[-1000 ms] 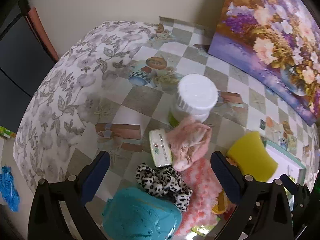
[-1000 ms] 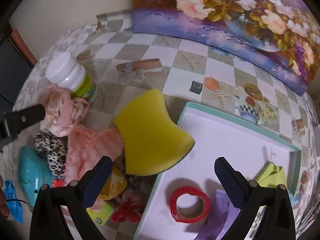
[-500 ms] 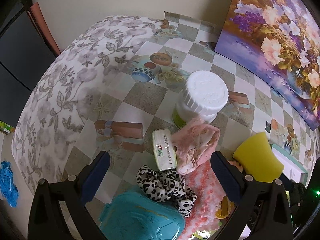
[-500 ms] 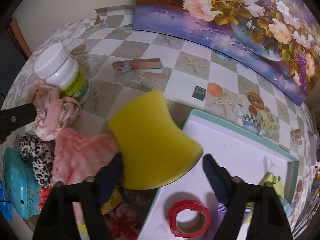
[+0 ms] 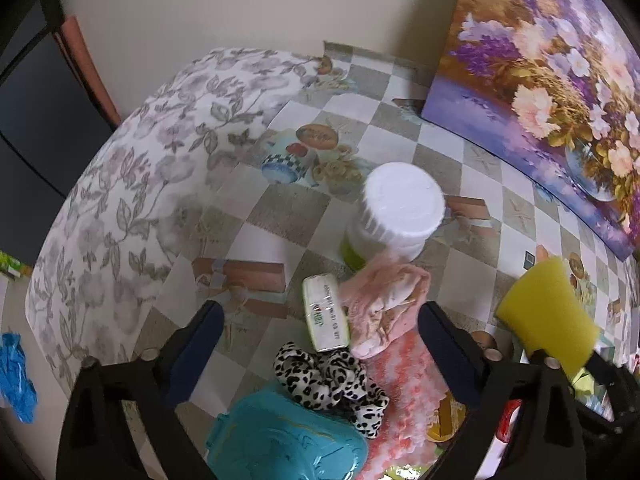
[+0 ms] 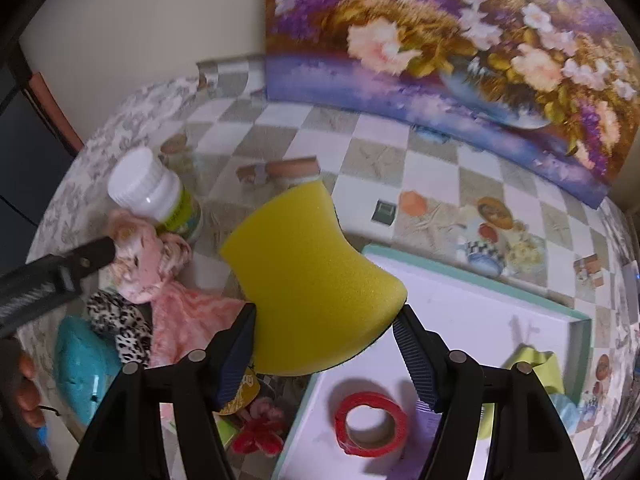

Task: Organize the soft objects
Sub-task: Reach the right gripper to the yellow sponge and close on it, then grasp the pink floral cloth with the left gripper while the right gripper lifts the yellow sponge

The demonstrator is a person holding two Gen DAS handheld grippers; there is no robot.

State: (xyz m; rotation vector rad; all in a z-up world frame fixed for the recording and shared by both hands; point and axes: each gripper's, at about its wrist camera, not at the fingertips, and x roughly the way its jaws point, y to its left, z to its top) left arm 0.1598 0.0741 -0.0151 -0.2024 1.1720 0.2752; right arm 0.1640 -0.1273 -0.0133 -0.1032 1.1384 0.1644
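- The right claw (image 6: 324,320) has closed on the yellow sponge (image 6: 316,280) and lifted it: a second ago the sponge lay between wide-open jaws, half on the table and half over the tray edge; now both pads press its lower sides, the jaws closing a little more.
- My reading is that the pick-up is done and the carry into the tray (image 6: 500,292) comes next.
- The sponge hangs just above the tray's near-left corner, clear of the checked table (image 6: 372,156). It is a thick, waisted foam block, matte and finely pored, and it dents slightly where the pads pinch.
- The left claw (image 5: 320,316) has kept its place over the pink cloth (image 5: 384,304), left of the tray; its jaws are closing, but they touch nothing I can see, so it counts as released.
- Red tape roll (image 6: 370,420) lies inside the tray; the white bottle (image 5: 400,208) stands just behind the pink cloth.
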